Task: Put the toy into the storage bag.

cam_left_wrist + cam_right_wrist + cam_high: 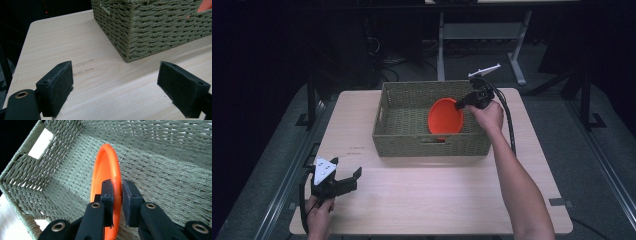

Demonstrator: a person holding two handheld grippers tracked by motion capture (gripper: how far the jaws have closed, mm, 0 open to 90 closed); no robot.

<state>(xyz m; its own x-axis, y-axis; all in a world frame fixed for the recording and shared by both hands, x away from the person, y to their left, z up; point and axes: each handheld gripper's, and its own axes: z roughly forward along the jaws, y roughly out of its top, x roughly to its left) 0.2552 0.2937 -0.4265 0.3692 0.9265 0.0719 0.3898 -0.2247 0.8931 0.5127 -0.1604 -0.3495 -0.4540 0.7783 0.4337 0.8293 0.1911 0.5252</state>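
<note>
Nearest us at seven o'clock on the table [427, 200], our left gripper [346, 181] rests low with its two felt-faced jaws spread wide and nothing between them. Its own view shows what the high view cannot: faint scuff marks on the pale wood grain and the tight rope weave of the basket's near corner. We count one wooden table, one basket, one plate and two grippers. Past the table's middle, toward twelve o'clock, sits the rectangular woven basket [432, 145] with cut-out handles. Inside it, our right gripper [117, 195] pinches the rim of the round, smooth orange plate [106, 167], held on edge above the basket floor at two o'clock.
</note>
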